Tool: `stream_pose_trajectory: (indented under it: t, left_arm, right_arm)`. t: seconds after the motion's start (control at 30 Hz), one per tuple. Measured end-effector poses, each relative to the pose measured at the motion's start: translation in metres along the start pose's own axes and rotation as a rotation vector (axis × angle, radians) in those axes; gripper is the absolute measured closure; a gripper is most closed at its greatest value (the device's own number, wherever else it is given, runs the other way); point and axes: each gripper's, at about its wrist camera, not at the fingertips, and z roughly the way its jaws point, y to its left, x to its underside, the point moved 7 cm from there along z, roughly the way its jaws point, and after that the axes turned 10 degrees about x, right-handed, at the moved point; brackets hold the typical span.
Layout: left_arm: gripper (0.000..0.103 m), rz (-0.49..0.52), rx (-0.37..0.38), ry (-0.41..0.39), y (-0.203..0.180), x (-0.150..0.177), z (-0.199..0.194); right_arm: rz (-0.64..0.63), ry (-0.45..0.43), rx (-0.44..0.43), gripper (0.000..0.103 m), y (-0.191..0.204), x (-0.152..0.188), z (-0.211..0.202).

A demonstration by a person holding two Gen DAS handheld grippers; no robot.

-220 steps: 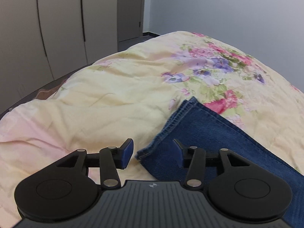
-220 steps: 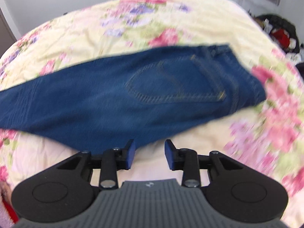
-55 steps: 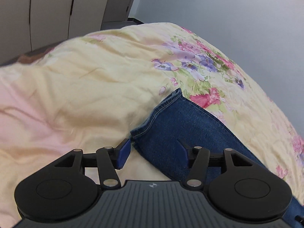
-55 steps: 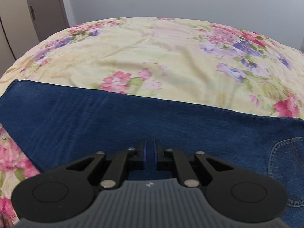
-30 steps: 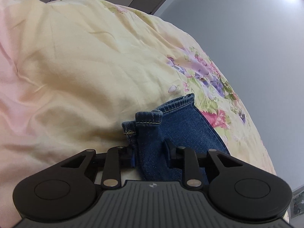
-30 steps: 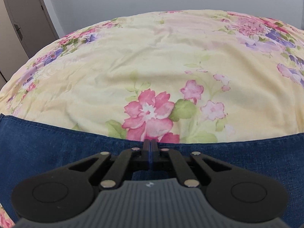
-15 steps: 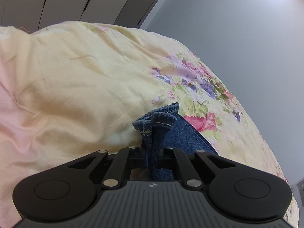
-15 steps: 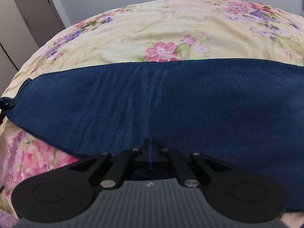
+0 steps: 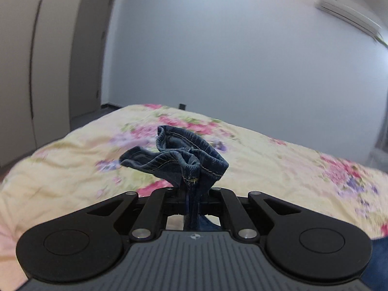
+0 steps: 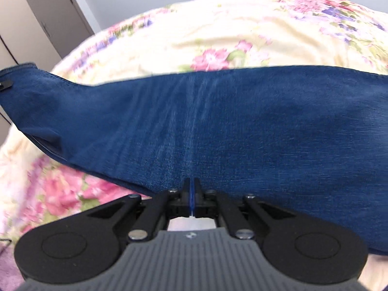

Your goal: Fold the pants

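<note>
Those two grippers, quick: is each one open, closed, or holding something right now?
Left gripper: closed on the bunched hem of the jeans.
Right gripper: closed, pinching the near edge of the jeans' leg.

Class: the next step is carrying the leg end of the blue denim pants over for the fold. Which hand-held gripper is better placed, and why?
Left. The left hand-held gripper is shut on the bunched hem of the blue denim pants, raised above the floral bedspread. The right hand-held gripper pinches the pants' near edge mid-length.
</note>
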Motion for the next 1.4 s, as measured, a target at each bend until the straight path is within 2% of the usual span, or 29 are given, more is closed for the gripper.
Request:
stream_pose_trajectory:
  t: [0.1,0.2,0.27,0.37,0.43,0.5,0.57,0.63,0.67,0.73,0.77,0.83,0.93,0.97,1.03,1.13,1.2,1.27,1.4]
  left_arm:
    - [0.098,0.212,0.063,0.017,-0.074,0.008,-0.001]
    - [0.097,0.394,0.129,0.064,-0.143,0.04,0.006]
    - [0.097,0.501,0.18,0.12,-0.184,0.07,0.013]
    - [0.097,0.677,0.264,0.251,-0.237,0.136,0.024]
    - [0.097,0.771,0.312,0.34,-0.257,0.182,0.029]
    - [0.096,0.826,0.316,0.402,-0.262,0.217,0.03]
    - [0.096,0.813,0.32,0.431,-0.255,0.231,0.031]
    - [0.093,0.748,0.35,0.453,-0.246,0.228,0.031]
    - [0.09,0.706,0.378,0.469,-0.244,0.224,0.031]
    - [0.074,0.601,0.44,0.515,-0.242,0.217,0.031]
    - [0.071,0.576,0.459,0.527,-0.241,0.214,0.03]
    - [0.058,0.555,0.499,0.544,-0.243,0.212,0.025]
    - [0.057,0.541,0.537,0.561,-0.249,0.214,0.019]
    - [0.057,0.526,0.573,0.577,-0.251,0.216,0.015]
    - [0.052,0.483,0.637,0.614,-0.253,0.216,0.007]
    - [0.052,0.491,0.632,0.605,-0.251,0.209,0.003]
    - [0.051,0.459,0.641,0.615,-0.243,0.199,-0.001]
    - [0.051,0.427,0.618,0.609,-0.232,0.187,-0.002]
    - [0.051,0.376,0.476,0.539,-0.203,0.16,0.004]
  right_arm:
    - [0.037,-0.025,-0.001,0.103,-0.016,0.003,-0.018]
    - [0.068,-0.05,0.014,0.103,-0.034,0.008,-0.034]
    - [0.094,-0.062,0.031,0.103,-0.047,0.012,-0.044]
    - [0.127,-0.06,0.066,0.103,-0.069,0.024,-0.054]
    - [0.158,-0.045,0.076,0.103,-0.083,0.033,-0.056]
    - [0.191,-0.026,0.072,0.103,-0.092,0.042,-0.057]
    - [0.219,-0.011,0.053,0.103,-0.098,0.051,-0.058]
    - [0.232,-0.004,0.029,0.103,-0.1,0.058,-0.056]
    - [0.238,-0.001,0.017,0.103,-0.1,0.06,-0.054]
    - [0.251,0.003,-0.003,0.103,-0.099,0.063,-0.051]
    - [0.259,0.0,-0.014,0.103,-0.098,0.063,-0.049]
    - [0.277,-0.007,-0.041,0.103,-0.093,0.059,-0.048]
    - [0.295,-0.023,-0.092,0.102,-0.084,0.054,-0.05]
    - [0.301,-0.026,-0.108,0.099,-0.082,0.053,-0.05]
    - [0.334,-0.027,-0.146,0.08,-0.08,0.051,-0.049]
    - [0.389,-0.01,-0.196,0.073,-0.081,0.049,-0.048]
    - [0.416,0.005,-0.223,0.068,-0.081,0.049,-0.046]
    - [0.439,0.024,-0.254,0.064,-0.078,0.047,-0.042]
    - [0.442,0.054,-0.295,0.061,-0.067,0.04,-0.031]
